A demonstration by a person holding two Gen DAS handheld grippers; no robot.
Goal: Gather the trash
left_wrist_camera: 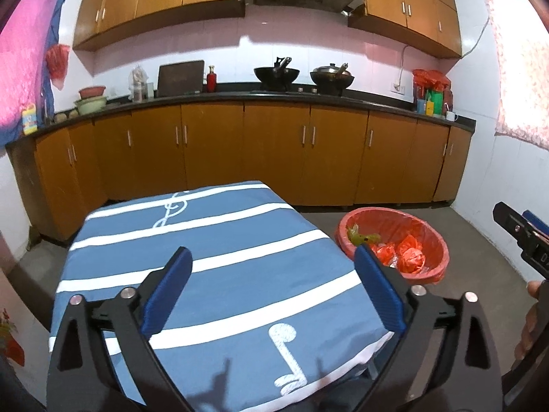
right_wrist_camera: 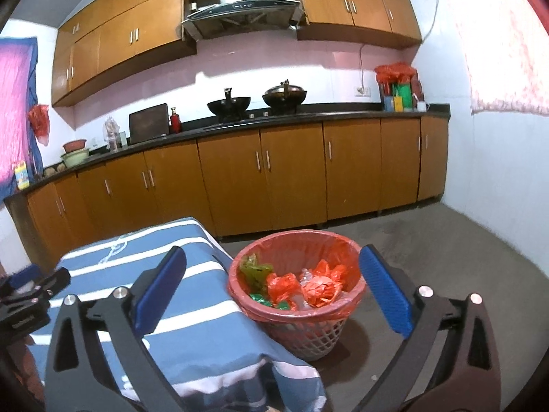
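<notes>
Both the left gripper (left_wrist_camera: pixel 272 288) and right gripper (right_wrist_camera: pixel 274 288) are spread wide, nothing held. Trash (right_wrist_camera: pixel 302 283) is sat in the red-lined basket (right_wrist_camera: pixel 240 295) beside the table (left_wrist_camera: pixel 206 240); collecting probably looks finished, so a leftover check is called for.

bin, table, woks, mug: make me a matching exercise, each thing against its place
Things:
1. bin
2. striped cloth
3. woks
4. mug

Places:
a. on the stove under the hood
b. on the floor beside the table
c. at the right end of the counter
d. spread over the table

Pairs: 1-b, 2-d, 3-a, 4-c
</notes>
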